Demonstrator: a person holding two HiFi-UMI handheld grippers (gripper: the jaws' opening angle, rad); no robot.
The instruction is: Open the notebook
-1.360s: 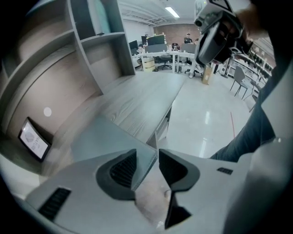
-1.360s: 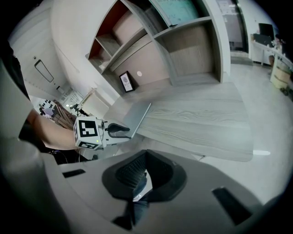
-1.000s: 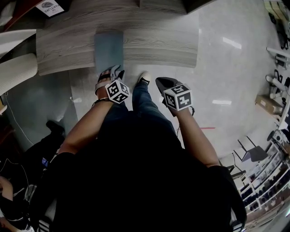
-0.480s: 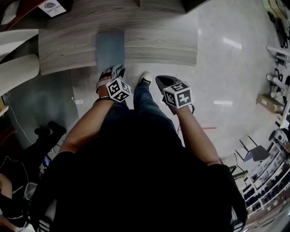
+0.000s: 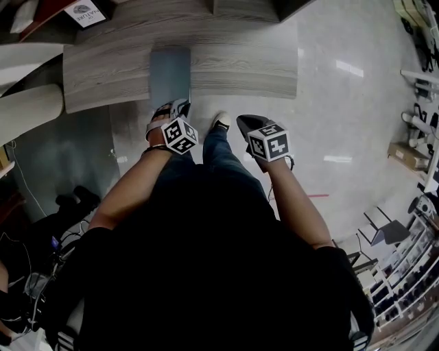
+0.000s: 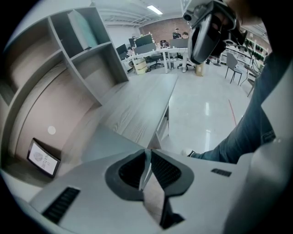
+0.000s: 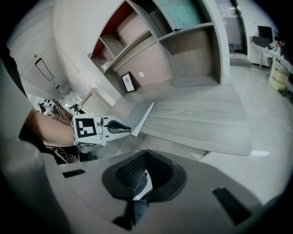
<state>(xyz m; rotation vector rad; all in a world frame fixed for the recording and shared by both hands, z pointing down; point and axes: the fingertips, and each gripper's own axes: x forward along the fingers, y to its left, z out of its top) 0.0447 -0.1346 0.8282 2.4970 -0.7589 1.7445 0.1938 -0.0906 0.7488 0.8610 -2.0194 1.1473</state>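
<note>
At the back left of the wood-grain tabletop [image 5: 233, 62], a small framed card [image 5: 84, 12] stands upright against the wall. Further right, on the tabletop's left half, the grey-blue notebook [image 5: 170, 68] lies lengthwise, with its near short edge at the tabletop's front edge. The left gripper [image 5: 180, 106] sits just off that front edge and is angled down toward it. Its jaws have just been closing, and they now pinch the notebook's thin near edge between the 2 ribbed pads. It is not clear whether they hold only the cover or the whole book. Right of this gripper, below the tabletop's front edge, the person's leg in jeans [image 5: 216, 147] ends in a light-toed shoe [image 5: 219, 118] on the floor [image 5: 343, 103]. Further right, the right gripper [image 5: 245, 125] hangs clear of the tabletop, in front of its front edge and over the floor. Its jaws are drawn together with nothing held between them, and only jeans and floor show through the slit. The tabletop's right half is bare wood, and pale glossy floor lies beyond its right end.
</note>
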